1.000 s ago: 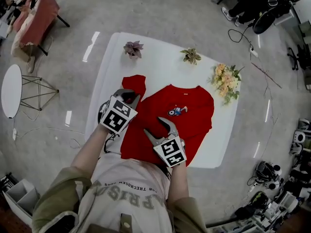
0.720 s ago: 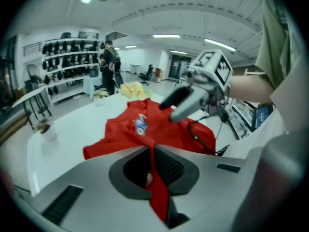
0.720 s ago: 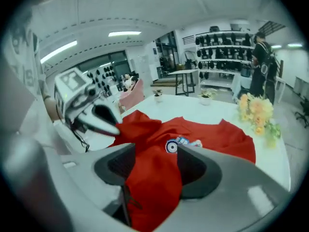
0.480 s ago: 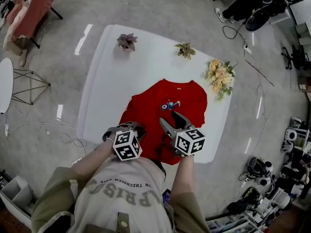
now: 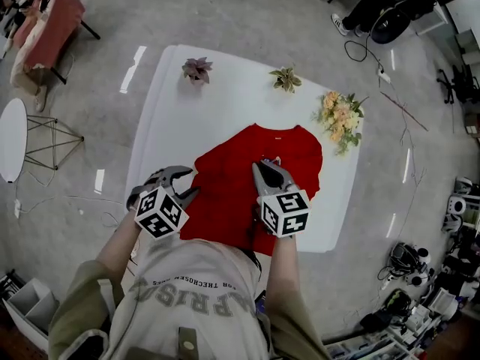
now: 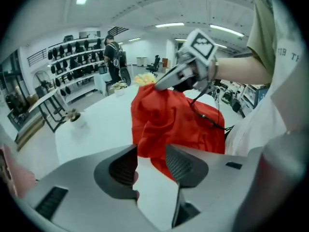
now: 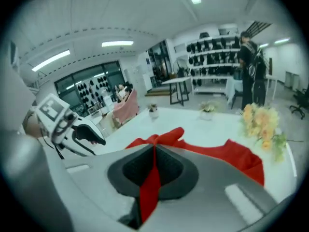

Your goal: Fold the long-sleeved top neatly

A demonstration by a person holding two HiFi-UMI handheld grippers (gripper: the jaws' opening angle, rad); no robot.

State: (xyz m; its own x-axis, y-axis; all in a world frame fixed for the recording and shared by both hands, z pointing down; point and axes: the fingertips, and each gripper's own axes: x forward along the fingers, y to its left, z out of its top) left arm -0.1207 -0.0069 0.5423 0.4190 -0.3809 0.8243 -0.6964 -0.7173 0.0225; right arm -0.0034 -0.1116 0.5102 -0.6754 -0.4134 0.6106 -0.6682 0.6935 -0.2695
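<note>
The red long-sleeved top lies on the white table, its sleeves folded in over the body. My right gripper is shut on a pinch of the red cloth near the middle; in the right gripper view a strip of fabric runs between the closed jaws. My left gripper is at the top's left edge, its jaws opening with nothing between them. In the left gripper view the red top rises in a bunched peak under the right gripper.
A purple plant, a green plant and a yellow flower bunch sit along the table's far and right edges. A round white side table and a chair with pink cloth stand on the floor at left.
The left sleeve was carried over onto the body. The left gripper then let go and drew back left off the cloth. The right gripper closed on the cloth near the middle.
</note>
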